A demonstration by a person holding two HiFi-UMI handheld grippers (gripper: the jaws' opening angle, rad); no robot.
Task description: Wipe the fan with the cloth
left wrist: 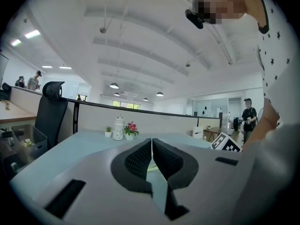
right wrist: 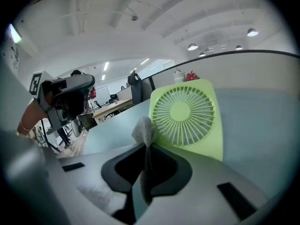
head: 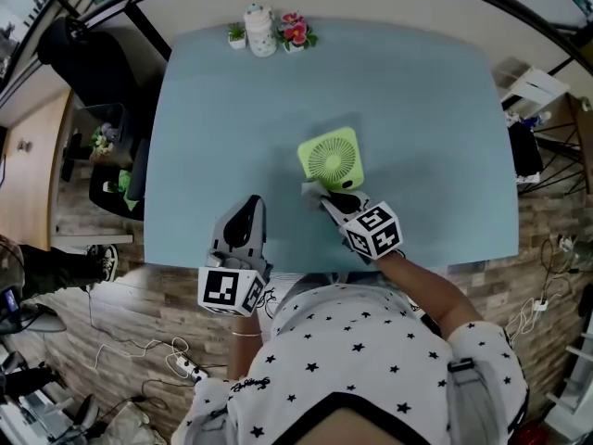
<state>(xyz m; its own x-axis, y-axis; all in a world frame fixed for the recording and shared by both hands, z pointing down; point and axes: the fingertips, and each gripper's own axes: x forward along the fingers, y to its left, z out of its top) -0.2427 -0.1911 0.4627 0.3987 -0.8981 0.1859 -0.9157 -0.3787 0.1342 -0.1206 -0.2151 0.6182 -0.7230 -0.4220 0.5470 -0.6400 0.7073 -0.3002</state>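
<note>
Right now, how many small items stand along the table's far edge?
3: a small green plant at the left, a white jar in the middle, potted pink flowers at the right. None looks hidden.

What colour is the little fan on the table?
The fan is light yellow-green, clearest in the right gripper view.

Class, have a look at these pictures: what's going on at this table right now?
A person works at a light blue table with a gripper in each hand. The right gripper is shut on a grey cloth and holds it at the near corner of the green fan on the table. Whether the cloth actually touches the fan is unclear. The left gripper hovers by the table's near edge, jaws together with nothing between them.
</note>
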